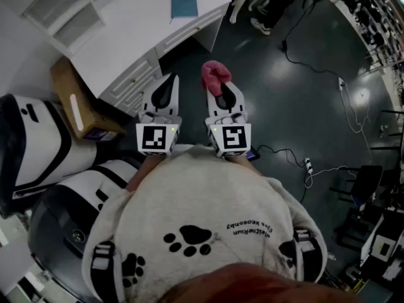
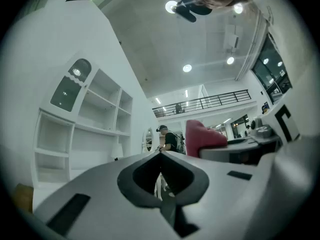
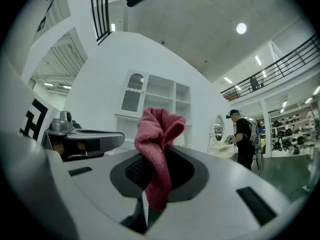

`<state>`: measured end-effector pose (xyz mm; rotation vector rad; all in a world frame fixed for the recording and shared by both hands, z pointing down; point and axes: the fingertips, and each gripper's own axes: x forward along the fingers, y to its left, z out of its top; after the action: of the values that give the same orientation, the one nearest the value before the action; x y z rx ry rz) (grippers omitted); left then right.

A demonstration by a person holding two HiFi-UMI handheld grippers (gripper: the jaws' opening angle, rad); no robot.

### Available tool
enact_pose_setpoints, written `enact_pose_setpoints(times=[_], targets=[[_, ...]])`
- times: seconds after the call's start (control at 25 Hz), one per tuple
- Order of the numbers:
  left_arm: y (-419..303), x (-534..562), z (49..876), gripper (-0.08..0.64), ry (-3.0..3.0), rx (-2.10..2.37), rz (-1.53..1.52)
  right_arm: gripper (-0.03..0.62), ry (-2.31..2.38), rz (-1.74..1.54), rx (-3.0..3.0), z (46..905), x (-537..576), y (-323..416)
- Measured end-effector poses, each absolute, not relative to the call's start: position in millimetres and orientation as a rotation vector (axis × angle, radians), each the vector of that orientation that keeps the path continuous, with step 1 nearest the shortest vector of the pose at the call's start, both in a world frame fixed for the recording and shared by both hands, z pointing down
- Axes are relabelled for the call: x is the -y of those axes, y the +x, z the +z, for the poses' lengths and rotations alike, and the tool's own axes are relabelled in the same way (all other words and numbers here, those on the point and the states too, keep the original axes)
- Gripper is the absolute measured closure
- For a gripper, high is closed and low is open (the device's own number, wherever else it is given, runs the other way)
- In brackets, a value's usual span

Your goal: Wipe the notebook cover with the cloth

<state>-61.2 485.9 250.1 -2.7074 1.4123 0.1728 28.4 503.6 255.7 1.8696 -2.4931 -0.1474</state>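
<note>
A teal notebook lies flat near the far end of the white desk, well ahead of both grippers. My right gripper is shut on a pink cloth, which bunches up past its jaws; in the right gripper view the cloth stands pinched between the closed jaws. My left gripper is held beside it over the floor by the desk's drawers, shut with nothing in it. Both point up and away from the desk.
A cardboard box leans by the desk's left end. Round white and black units stand at my left. Cables and a power strip trail over the dark floor at right. A person stands farther off.
</note>
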Motion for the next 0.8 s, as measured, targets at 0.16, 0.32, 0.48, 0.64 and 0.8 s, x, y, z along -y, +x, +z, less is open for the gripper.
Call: enact_pose_setpoints(times=[0.16, 0.32, 0.48, 0.64, 0.8], targets=[[-62, -481, 245, 0.548, -2.688, -1.400, 0.176, 0.531, 1.880, -0.156, 2.499, 252, -500, 26], [-66, -475, 246, 0.548, -2.691, -1.390, 0.179, 0.532, 1.897, -0.138, 2.501, 254, -494, 21], [-69, -468, 247, 0.548, -2.712, -1.370, 0.175, 0.532, 1.911, -0.139, 2.491, 255, -488, 18], [-71, -461, 251, 0.548, -2.735, -1.335, 0.167, 0.529, 1.954, -0.115, 2.485, 257, -482, 18], [-75, -452, 256, 0.548, -2.768, -1.327, 0.166, 0.529, 2.001, -0.080, 2.443, 262, -475, 22]])
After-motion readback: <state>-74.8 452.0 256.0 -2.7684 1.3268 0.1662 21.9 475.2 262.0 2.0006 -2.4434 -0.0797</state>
